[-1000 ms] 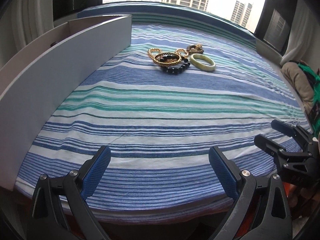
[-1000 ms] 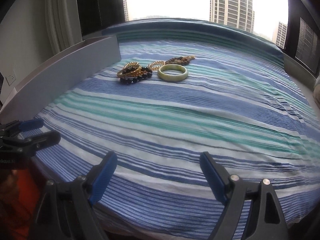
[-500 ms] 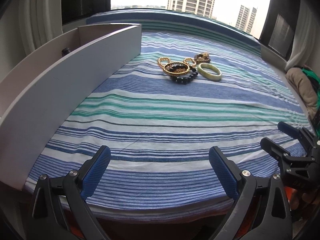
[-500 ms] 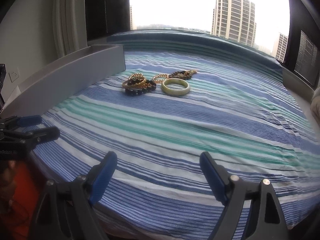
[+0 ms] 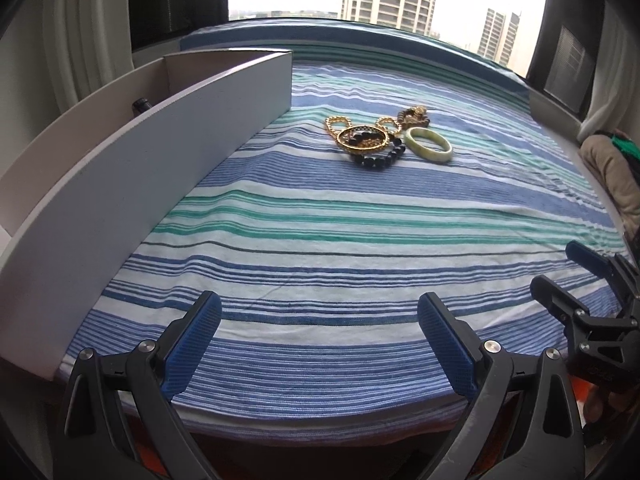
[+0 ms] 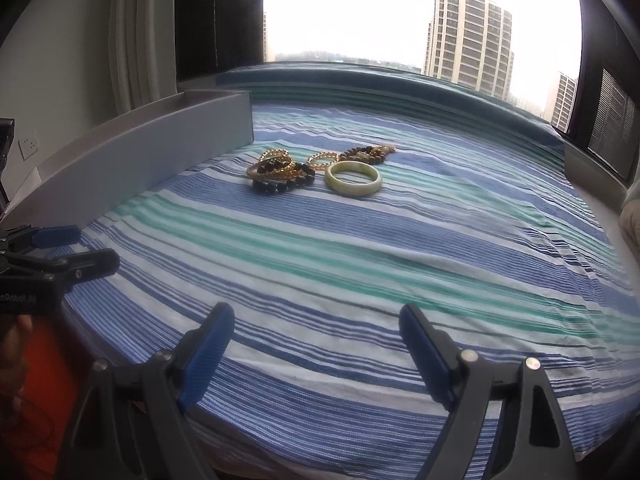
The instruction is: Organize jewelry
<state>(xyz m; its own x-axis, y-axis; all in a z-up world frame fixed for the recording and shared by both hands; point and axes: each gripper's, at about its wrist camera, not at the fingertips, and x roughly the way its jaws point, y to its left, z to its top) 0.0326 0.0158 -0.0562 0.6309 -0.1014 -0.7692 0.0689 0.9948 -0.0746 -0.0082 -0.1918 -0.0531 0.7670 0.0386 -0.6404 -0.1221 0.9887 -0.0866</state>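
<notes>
A pile of jewelry lies far ahead on the striped cloth (image 5: 360,216): a pale green bangle (image 5: 429,145) (image 6: 353,174), gold bangles (image 5: 362,139) (image 6: 272,168), a dark bead bracelet (image 5: 380,157) (image 6: 282,185), a gold chain and a brown bead string (image 6: 366,153). A long grey open box (image 5: 140,168) (image 6: 132,164) stands on the left. My left gripper (image 5: 320,332) is open and empty near the cloth's front edge. My right gripper (image 6: 316,344) is open and empty, to the right of the left one; it also shows in the left wrist view (image 5: 560,276).
A small dark object (image 5: 141,104) lies inside the box. A window with towers is behind. Curtains hang left. A beige cushion (image 5: 612,176) sits at the right edge. The left gripper's fingers (image 6: 56,248) show at the left of the right wrist view.
Both grippers have risen and tilted up slightly, so the jewelry and box sit lower in view. Nothing on the cloth has moved. Both grippers stay open.
</notes>
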